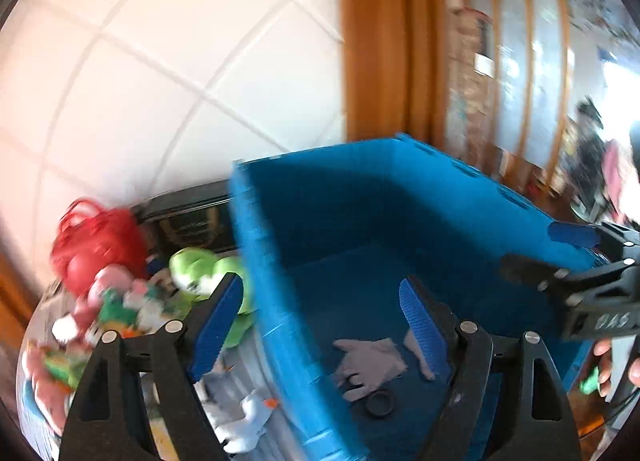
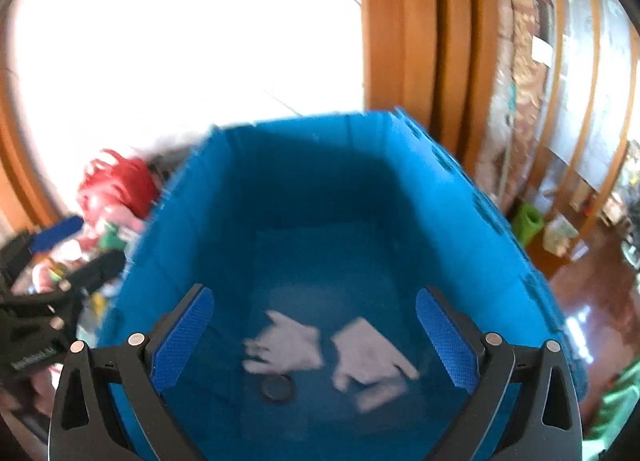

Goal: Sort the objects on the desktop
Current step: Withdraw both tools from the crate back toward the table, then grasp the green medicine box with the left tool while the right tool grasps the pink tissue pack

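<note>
- Two pale gloves (image 2: 288, 345) lie flat on the floor of a blue bin (image 2: 320, 149), side by side, with a dark ring (image 2: 276, 385) just in front of them.
- The right claw (image 2: 314, 341) hangs above the bin's inside, jaws wide apart, nothing between them.
- The left claw (image 1: 320, 325) straddles the bin's near left wall, jaws apart and empty; one finger is outside the bin, the other over its floor.
- Left of the bin, a heap of plush toys: a green one (image 1: 200, 265) beside the wall, a red-haired doll (image 1: 96, 245) behind it, a white toy (image 1: 248, 421) in front.
- White tiled floor (image 1: 160, 61) and a wooden door frame (image 2: 400, 41) lie beyond; both views are blurred.
</note>
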Motion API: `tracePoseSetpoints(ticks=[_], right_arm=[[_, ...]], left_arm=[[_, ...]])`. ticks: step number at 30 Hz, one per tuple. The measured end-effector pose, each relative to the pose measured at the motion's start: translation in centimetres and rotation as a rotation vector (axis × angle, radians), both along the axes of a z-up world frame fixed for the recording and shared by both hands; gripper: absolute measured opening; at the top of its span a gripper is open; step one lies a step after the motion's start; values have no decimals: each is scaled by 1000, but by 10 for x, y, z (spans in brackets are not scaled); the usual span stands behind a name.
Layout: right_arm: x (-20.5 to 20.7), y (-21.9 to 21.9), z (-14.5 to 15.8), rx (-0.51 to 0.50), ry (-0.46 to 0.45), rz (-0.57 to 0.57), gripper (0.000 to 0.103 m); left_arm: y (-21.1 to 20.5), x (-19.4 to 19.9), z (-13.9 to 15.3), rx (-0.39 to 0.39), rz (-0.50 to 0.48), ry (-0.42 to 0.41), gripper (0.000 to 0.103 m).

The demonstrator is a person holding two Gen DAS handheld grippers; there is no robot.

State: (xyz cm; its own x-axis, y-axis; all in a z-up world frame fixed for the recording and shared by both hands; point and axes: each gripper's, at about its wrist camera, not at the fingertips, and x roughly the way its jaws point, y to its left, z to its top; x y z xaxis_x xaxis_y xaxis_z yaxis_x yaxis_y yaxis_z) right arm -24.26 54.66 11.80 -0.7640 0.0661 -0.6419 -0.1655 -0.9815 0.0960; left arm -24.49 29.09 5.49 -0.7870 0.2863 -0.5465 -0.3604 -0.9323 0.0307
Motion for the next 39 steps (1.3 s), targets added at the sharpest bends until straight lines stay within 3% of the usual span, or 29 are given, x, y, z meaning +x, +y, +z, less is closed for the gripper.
tracePoseSetpoints(ticks=[10,16,21,25,29,32,35,39], right_arm=[[1,-98,23,-79,134,214,103],[7,-184,25,-26,156,328,103],[5,-266,1,8,114,343,103],[0,-317,-40,-29,11,302,103],[-12,-344,-104,-70,-138,190,103],[-10,-345,-143,-104,-238,115,103],[2,-342,-179,-128,-333,17,103],[18,-335,-202,-197,-381,-60,103]], left_arm=[[-153,36,-33,-8,306,1,81],[-287,70,-71,-4,462,-85,81],[-424,106,-120,-18,518,-208,81],[-506,125,-159,-62,476,-296,81],[-552,126,-198,-92,381,-387,80],[-560,117,-222,-85,282,-444,80],[-552,108,-235,-100,183,-449,81],[-542,88,-250,-131,126,-463,81]])
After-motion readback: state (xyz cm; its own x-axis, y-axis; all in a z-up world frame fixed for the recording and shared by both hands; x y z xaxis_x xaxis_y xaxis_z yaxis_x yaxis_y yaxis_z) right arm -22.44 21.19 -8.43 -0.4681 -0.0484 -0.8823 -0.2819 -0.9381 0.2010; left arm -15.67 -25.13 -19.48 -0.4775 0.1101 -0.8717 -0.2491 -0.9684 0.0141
